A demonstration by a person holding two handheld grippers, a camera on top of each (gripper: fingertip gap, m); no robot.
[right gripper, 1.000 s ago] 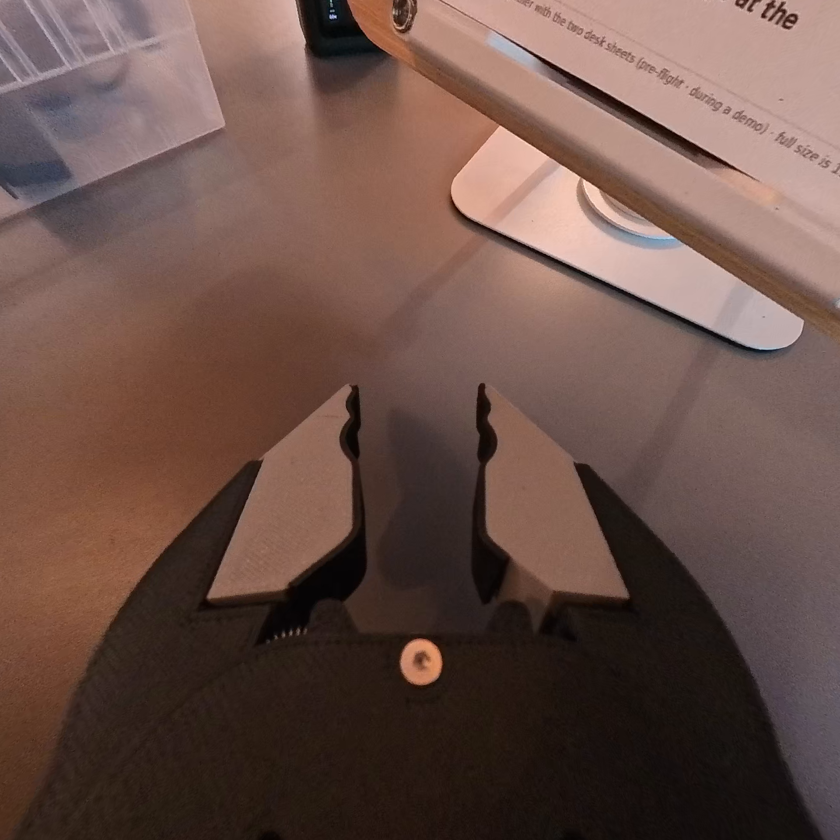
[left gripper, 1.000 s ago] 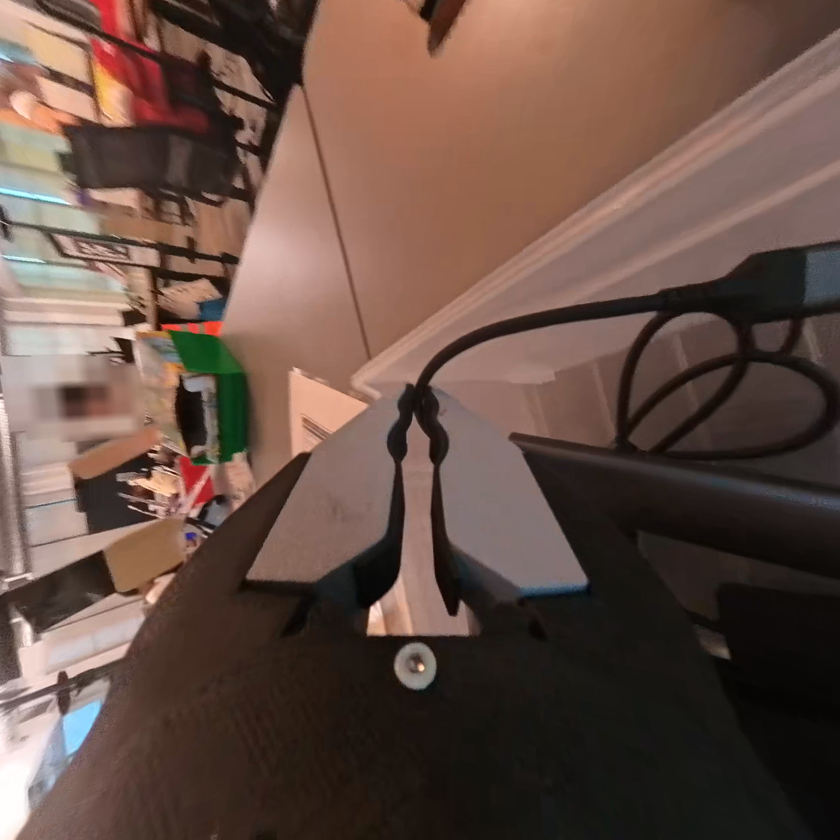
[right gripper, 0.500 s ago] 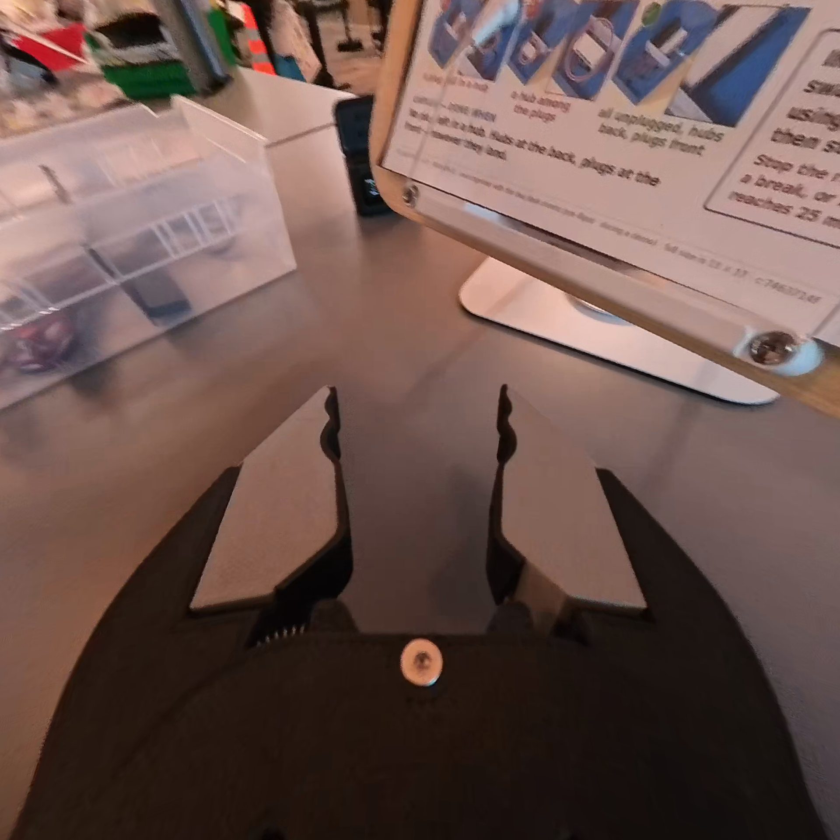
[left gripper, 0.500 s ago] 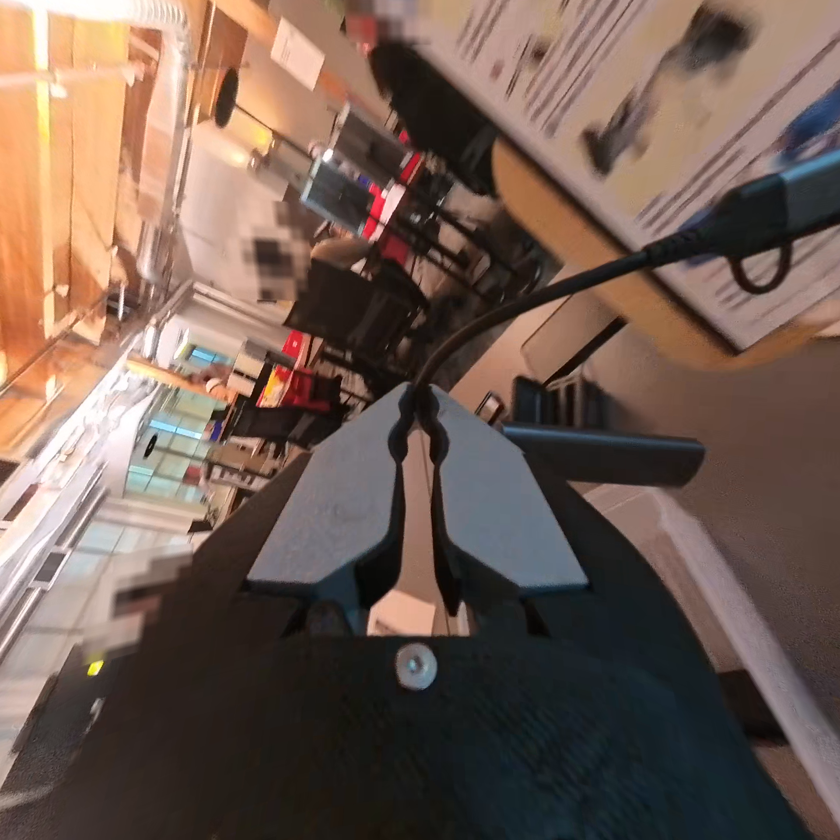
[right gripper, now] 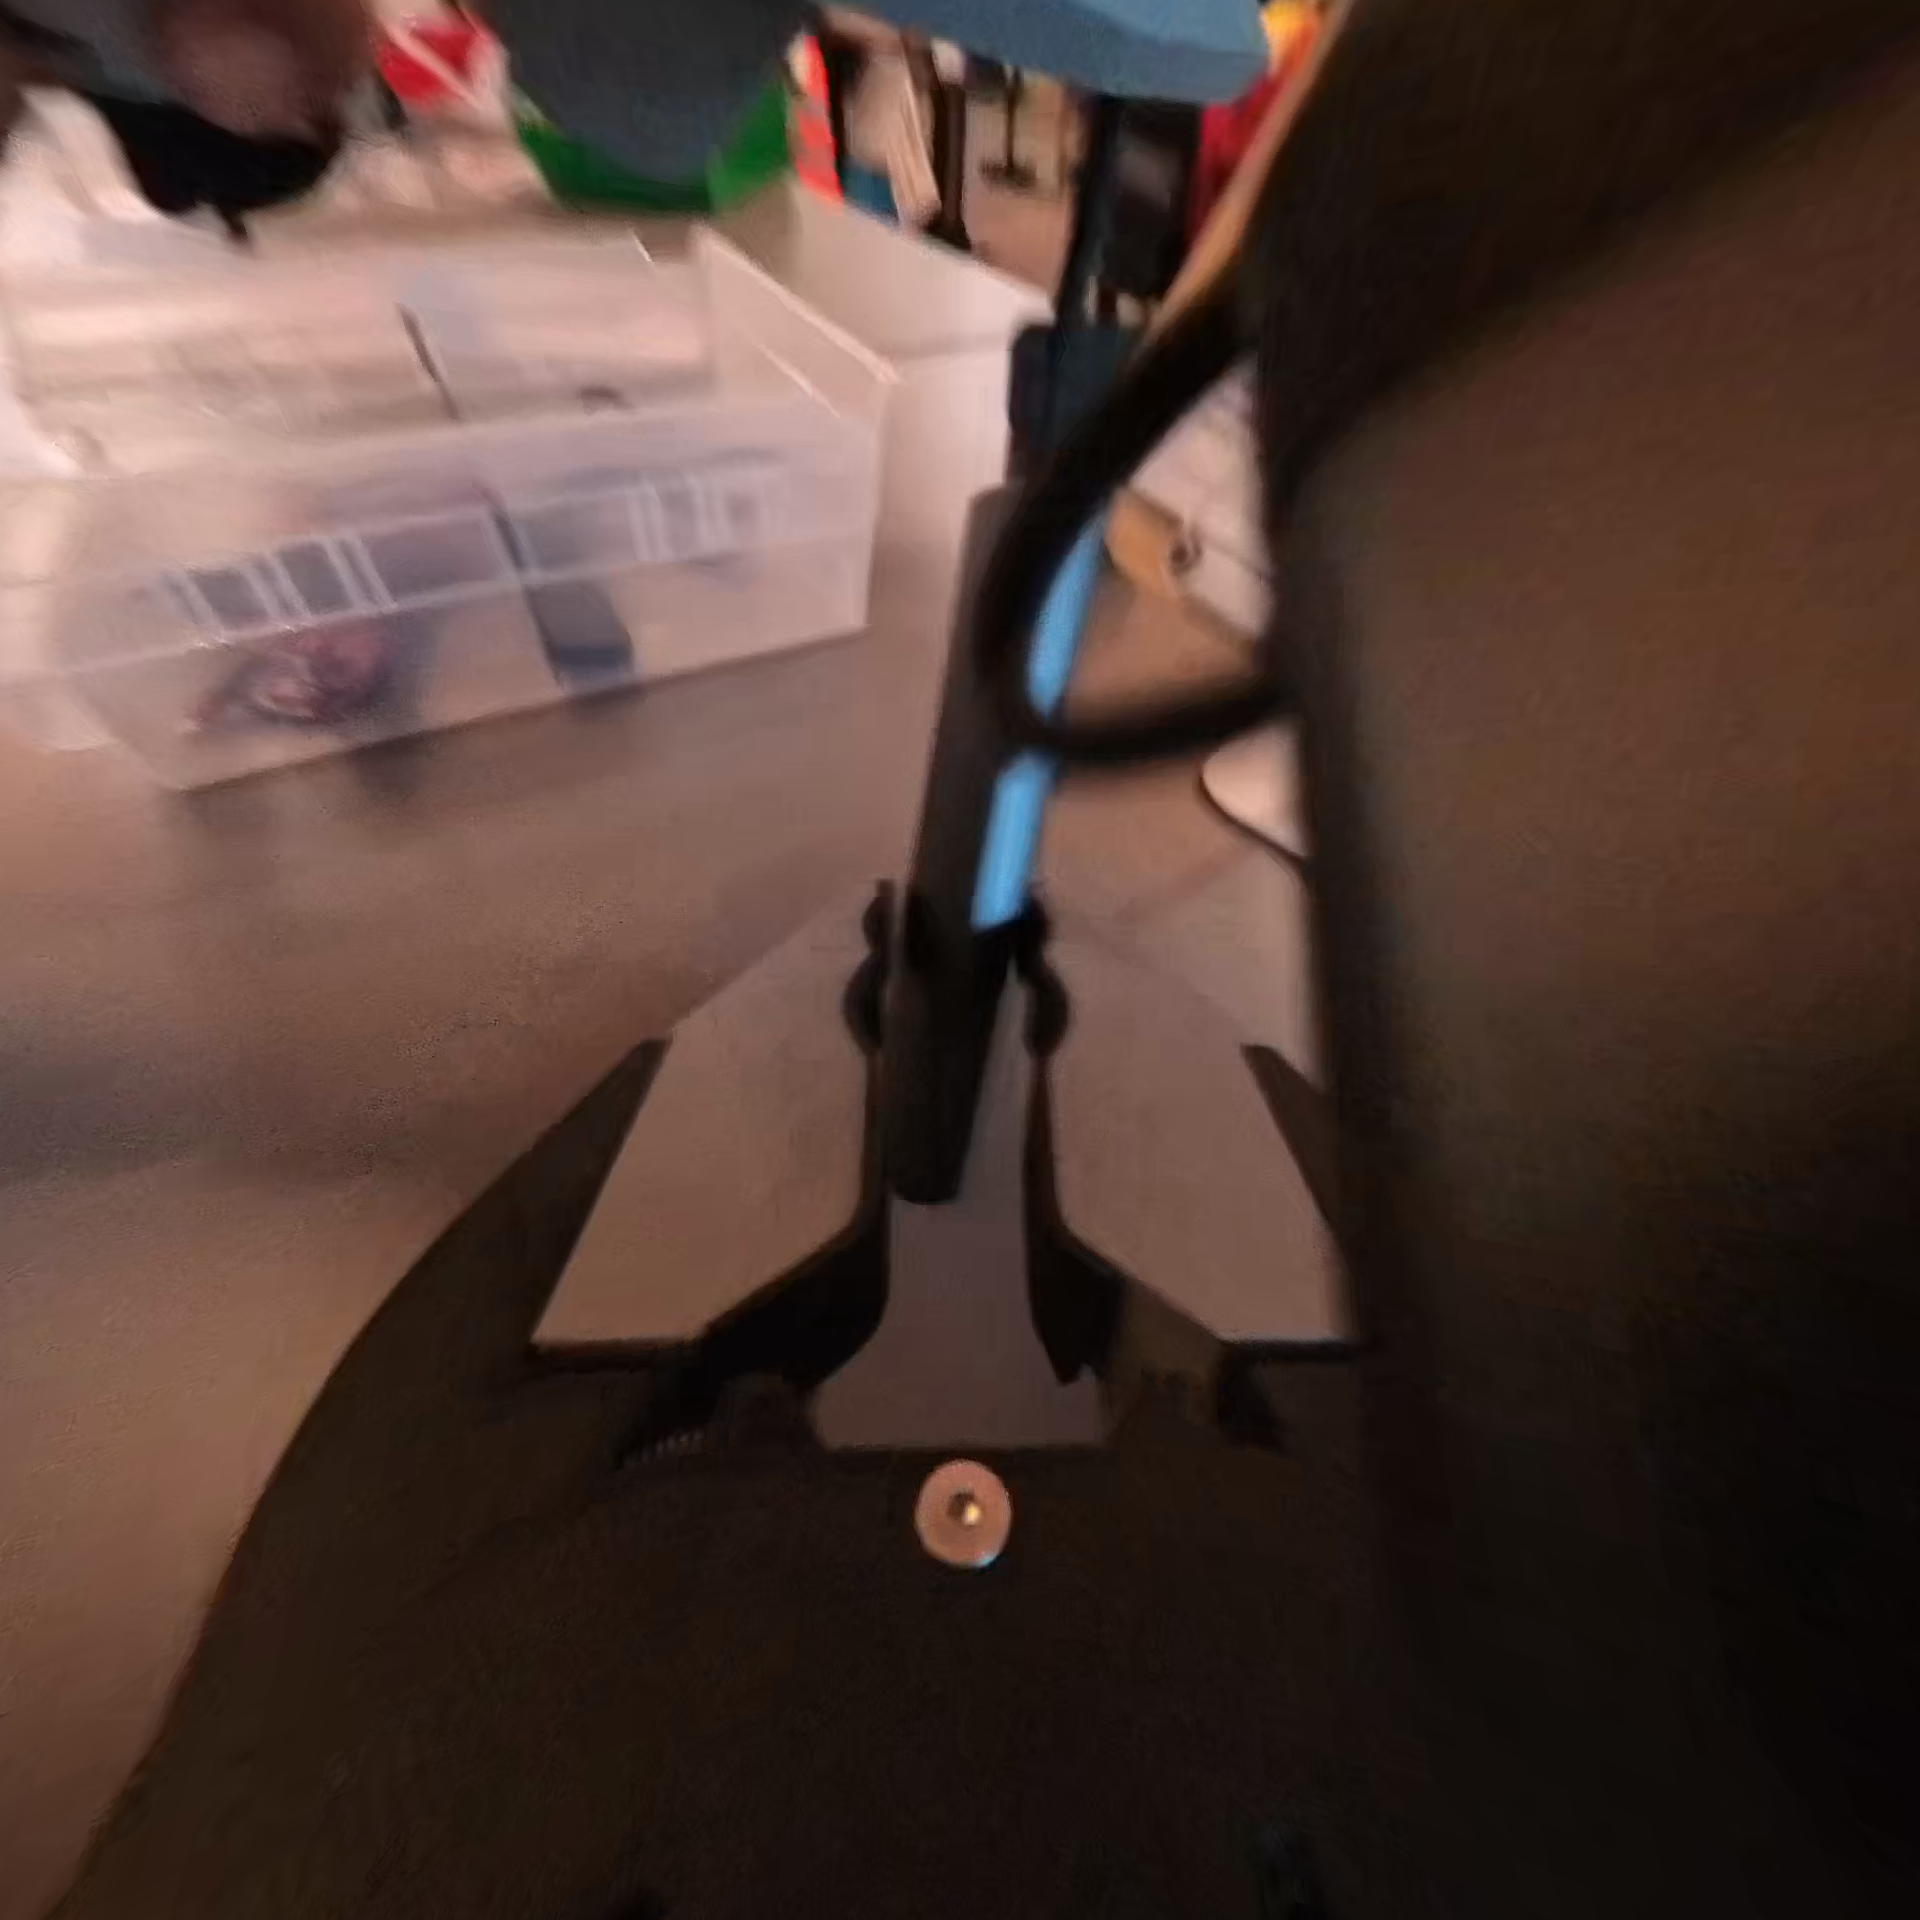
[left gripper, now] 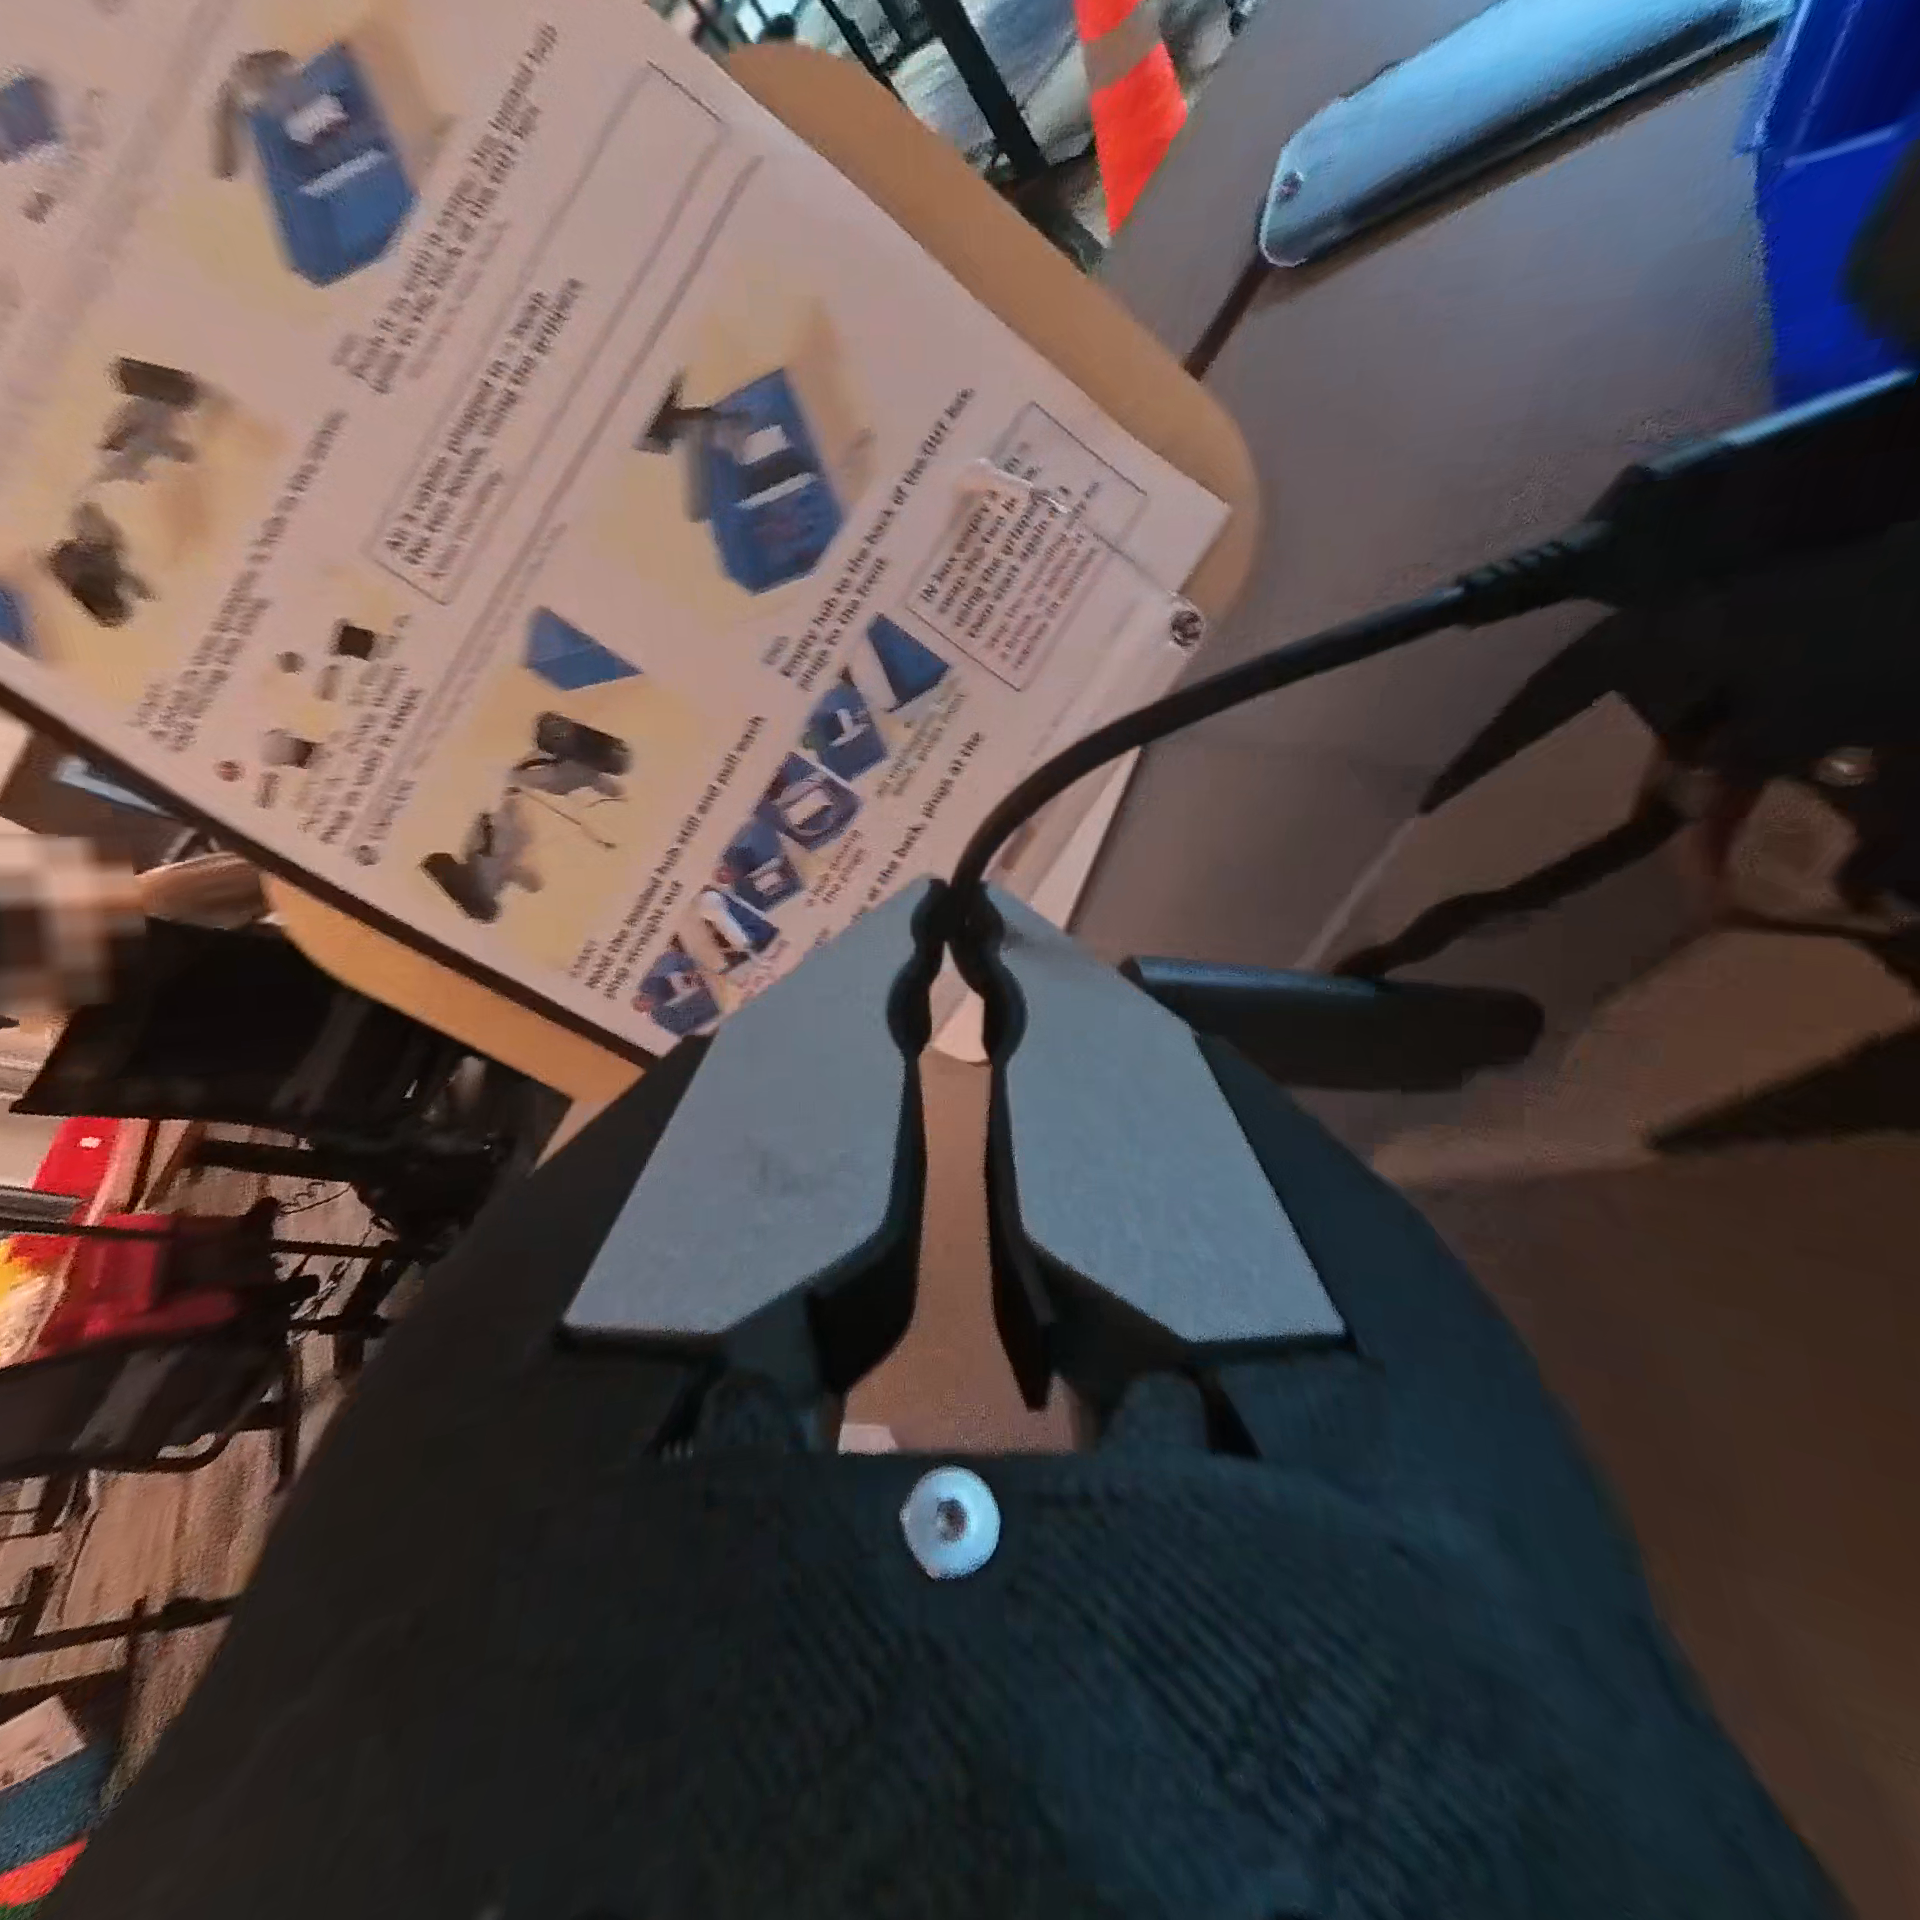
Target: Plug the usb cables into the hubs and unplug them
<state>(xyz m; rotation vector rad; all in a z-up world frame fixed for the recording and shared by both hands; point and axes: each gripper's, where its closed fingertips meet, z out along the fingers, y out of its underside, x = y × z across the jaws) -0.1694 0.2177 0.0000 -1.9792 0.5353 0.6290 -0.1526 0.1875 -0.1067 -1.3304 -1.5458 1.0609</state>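
Black cable (left gripper: 1195, 691) pinched at tips of left gripper (left gripper: 954, 940), jaws nearly shut on it. Arcs up and right to plug (left gripper: 1704, 530), lifted off counter (left gripper: 1662, 1299). Black hub (left gripper: 1340, 1023) just right of left gripper tips, lying low over counter, touching or not unclear. Dark shape at far right edge meets plug, likely right gripper, blurred.

Right view heavily blurred: long black bar with blue stripe (right gripper: 1013, 831) between jaws of right gripper (right gripper: 951, 966), jaws partly closed around it, firm hold or not cannot tell. Black loop of cable (right gripper: 1132, 727) crossing bar above tips. Big dark mass filling right side of right view, unidentifiable.

Beyond: tilted instruction board (left gripper: 540, 447) on white stand behind left gripper; clear bin (right gripper: 468, 540) on counter to left in right view, dark items inside, blurred. Blue bin (left gripper: 1829, 197) top right in left view. Orange cone (left gripper: 1138, 94) far back.
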